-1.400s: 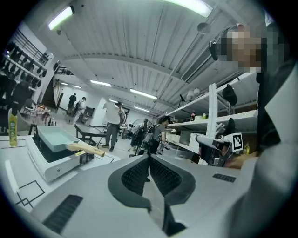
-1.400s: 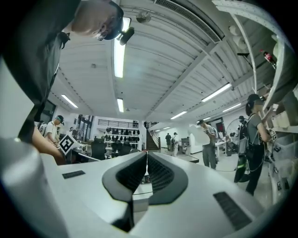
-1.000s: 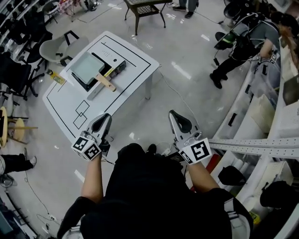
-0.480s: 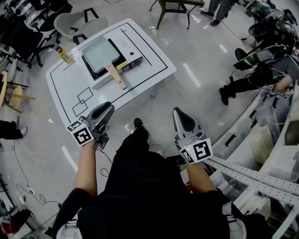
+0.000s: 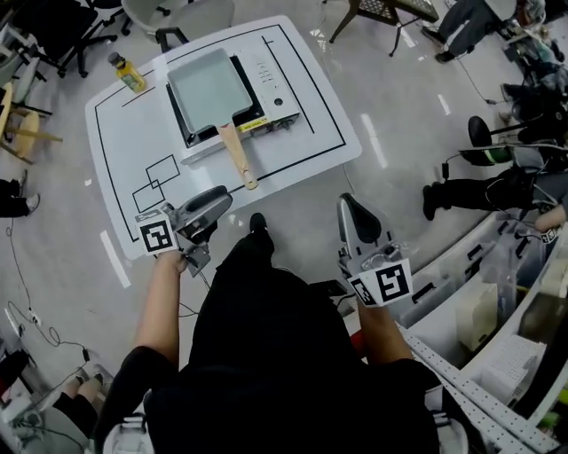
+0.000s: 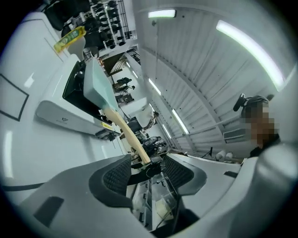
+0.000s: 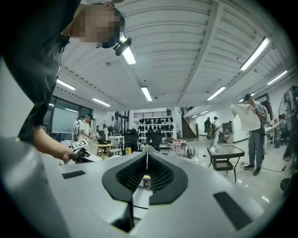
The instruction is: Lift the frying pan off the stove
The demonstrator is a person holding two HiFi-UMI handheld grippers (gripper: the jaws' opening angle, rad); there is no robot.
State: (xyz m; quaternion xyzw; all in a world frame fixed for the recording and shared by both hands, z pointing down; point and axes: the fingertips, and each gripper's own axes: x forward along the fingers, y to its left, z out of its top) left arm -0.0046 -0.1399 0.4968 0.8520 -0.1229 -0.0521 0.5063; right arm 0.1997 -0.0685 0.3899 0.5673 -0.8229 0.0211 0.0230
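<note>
A pale green rectangular frying pan (image 5: 211,87) rests on a portable stove (image 5: 266,84) on the white table (image 5: 120,151). Its wooden handle (image 5: 238,155) points toward me. My left gripper (image 5: 216,199) hovers over the table's near edge, just short of the handle's end. Its jaws are opening, with nothing between the pads. In the left gripper view the handle (image 6: 128,135) runs up from the gap of the left gripper (image 6: 146,168) to the pan (image 6: 98,83). My right gripper (image 5: 348,211) is off the table's right corner, above the floor. In its own view the right gripper (image 7: 146,160) is shut and empty.
A yellow bottle (image 5: 127,74) stands at the table's far left corner. Chairs (image 5: 182,16) stand behind the table and a dark side table (image 5: 382,11) at the far right. People (image 5: 484,186) and shelving (image 5: 497,355) are on the right.
The table with the pan has come nearer and toward the middle of the head view. My left gripper now reaches over the table's near edge, close to the handle's end.
</note>
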